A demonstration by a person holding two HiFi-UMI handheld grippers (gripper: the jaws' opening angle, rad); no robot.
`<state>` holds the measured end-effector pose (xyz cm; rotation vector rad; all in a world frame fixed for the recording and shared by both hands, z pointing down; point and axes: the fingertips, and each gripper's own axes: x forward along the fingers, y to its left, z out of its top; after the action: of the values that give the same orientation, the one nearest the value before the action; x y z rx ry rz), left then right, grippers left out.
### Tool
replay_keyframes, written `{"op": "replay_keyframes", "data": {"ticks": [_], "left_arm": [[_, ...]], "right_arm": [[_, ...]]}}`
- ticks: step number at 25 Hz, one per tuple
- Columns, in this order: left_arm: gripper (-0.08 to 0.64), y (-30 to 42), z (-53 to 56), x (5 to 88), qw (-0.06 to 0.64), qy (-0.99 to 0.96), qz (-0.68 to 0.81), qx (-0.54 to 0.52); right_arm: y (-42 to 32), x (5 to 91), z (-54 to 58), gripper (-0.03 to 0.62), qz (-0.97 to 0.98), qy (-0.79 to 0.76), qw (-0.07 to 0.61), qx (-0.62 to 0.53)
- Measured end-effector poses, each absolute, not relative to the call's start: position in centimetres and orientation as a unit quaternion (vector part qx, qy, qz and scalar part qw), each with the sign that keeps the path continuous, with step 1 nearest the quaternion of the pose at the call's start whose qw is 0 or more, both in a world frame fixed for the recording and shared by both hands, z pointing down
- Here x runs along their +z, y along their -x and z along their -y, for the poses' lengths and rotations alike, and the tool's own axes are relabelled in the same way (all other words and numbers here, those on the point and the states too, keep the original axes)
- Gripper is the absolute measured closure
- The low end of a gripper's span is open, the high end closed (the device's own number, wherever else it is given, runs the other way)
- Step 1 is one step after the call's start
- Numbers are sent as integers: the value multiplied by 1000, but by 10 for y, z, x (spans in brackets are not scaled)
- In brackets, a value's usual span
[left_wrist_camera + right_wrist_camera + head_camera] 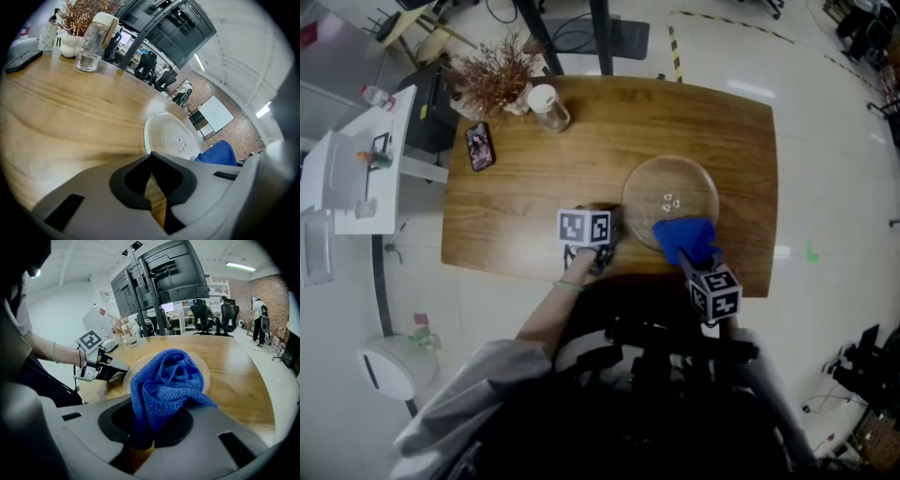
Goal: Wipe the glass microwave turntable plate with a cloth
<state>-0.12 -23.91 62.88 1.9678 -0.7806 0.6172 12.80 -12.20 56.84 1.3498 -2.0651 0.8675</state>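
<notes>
Resting flat on the bench (516,202), the glass plate (670,199) has a bunched blue cloth (684,234) at its near rim, pinched in the right claw (140,446). The left claw (151,161) (shut, holding nothing) sits just beside the plate's left rim. Beyond the plate stands a lidded jar (548,106).

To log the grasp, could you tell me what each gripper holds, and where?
The right gripper pinches the blue cloth by its bunched lower end; the left gripper is shut on nothing.
</notes>
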Motion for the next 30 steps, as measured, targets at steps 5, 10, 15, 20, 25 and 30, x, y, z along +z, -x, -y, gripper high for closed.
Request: {"op": "replay_keyframes", "data": {"ticks": [5,10,15,20,25,30], "left_arm": [[566,2,238,629,452,-796,317,249],[566,0,238,628,451,-796,316,251],[566,1,238,628,445,-798,319,252],[566,0,237,627,442,-799,321,253],[566,1,238,627,438,-800,322,254],[566,1,238,627,436,-801,323,253]], "right_arm": [[-113,566,111,512,768,-487,263,322],[-149,548,130,511,738,-562,206,312],[-215,536,158,512,688,-637,187,293],[-266,539,178,512,643,-685,182,290],[-259,551,176,512,645,-677,185,303],[-240,560,143,512,642,-669,182,328]]}}
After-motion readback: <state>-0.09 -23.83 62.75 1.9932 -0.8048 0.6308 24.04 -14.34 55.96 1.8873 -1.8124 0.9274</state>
